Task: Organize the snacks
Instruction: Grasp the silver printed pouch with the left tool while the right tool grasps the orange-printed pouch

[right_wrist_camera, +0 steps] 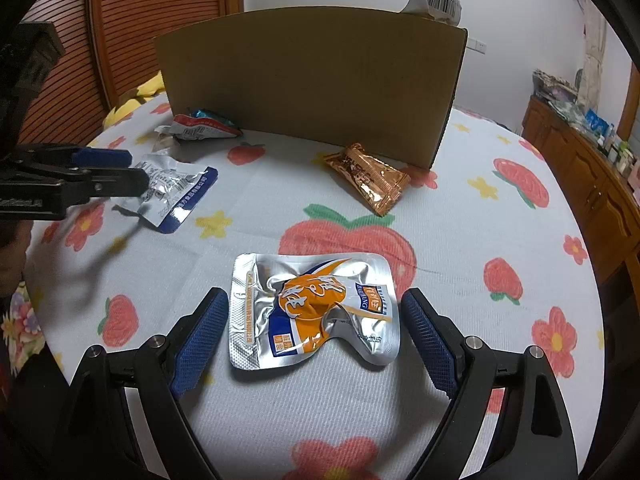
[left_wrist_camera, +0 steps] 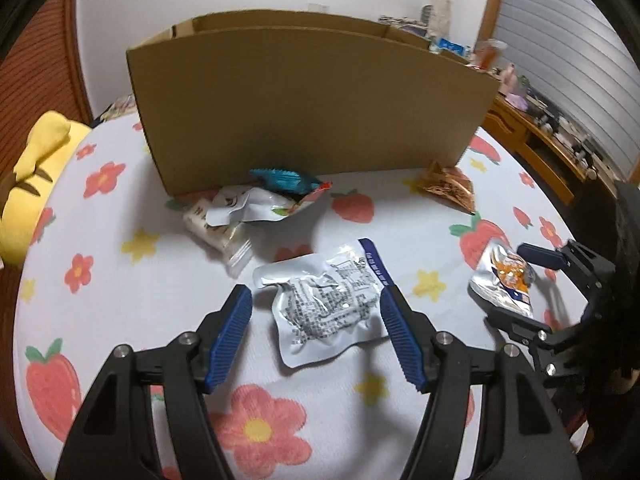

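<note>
On the strawberry-print bedsheet (right_wrist_camera: 460, 216), I have both tools spread wide and gripping nothing: my left gripper (left_wrist_camera: 316, 300) straddles the crinkled silver foil pouch with black print and a blue edge (left_wrist_camera: 324, 300), my right gripper (right_wrist_camera: 316, 312) straddles the silver-and-orange foil pouch (right_wrist_camera: 312, 312). Both pouches lie flat and puffy, so I reckon closing from the sides may just buckle the slick foil and squirt it out, or pinch sheet fabric along with it. Beyond them stands the tall brown cardboard box (left_wrist_camera: 308, 100), its near wall high; a low carry could clip that rim and drop a pouch. A copper-brown wrapper (right_wrist_camera: 368, 180) and a teal packet (left_wrist_camera: 288, 180) sit near the box base, close enough to nudge
</note>
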A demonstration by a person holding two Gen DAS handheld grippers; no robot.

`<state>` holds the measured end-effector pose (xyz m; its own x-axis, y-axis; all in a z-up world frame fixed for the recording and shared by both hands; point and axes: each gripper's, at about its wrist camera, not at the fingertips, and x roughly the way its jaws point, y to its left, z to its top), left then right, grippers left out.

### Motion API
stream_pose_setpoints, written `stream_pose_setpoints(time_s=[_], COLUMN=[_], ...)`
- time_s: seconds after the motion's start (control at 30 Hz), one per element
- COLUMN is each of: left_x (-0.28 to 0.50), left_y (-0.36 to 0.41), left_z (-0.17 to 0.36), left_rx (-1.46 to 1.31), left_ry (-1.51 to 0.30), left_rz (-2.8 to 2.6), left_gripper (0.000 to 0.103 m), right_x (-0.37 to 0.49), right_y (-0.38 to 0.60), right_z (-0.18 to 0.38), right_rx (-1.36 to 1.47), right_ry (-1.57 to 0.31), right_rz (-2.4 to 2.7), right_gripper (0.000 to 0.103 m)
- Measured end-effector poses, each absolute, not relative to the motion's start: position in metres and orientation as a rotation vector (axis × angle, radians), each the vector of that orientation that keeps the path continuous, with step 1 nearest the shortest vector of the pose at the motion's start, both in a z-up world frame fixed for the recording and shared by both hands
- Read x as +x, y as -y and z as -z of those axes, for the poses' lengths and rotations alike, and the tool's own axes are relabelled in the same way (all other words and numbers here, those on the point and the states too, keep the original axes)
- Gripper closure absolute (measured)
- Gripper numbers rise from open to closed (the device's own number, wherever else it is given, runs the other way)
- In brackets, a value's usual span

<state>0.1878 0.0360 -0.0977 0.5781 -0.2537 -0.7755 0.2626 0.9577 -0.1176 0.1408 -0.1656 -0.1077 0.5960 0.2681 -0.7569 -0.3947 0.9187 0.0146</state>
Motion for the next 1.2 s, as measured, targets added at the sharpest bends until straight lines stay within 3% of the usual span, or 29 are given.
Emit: stream_pose_setpoints(time_s=[0.5, 0.67, 0.87, 1.2], left_x=[0.198, 0.197, 0.2, 0.197], left_y=[-0.008, 0.003, -0.002, -0.007], left_z=[0.112, 0.118, 0.121, 0.121], left_rx=[0.071, 0.154, 0.128, 0.126], left_ry=[-0.939, -0.91, -0.915, -0.921], left_rz=[0.257, 0.254, 0.232, 0.227], left_gripper=[0.031, 0.015, 0.006, 0.004], right_x=[0.141, 0.141, 0.14, 0.14], right_y=[0.166, 0.165, 0.166, 0.166], right_z=[0.108, 0.108, 0.108, 0.108], right_rx=[-0.161, -0.161, -0.162, -0.162], right_ry=[-0.849, -0.849, -0.848, -0.848], right_rz=[-0.387, -0.387, -0.387, -0.387], right_gripper=[0.013, 0.013, 0.013, 0.013])
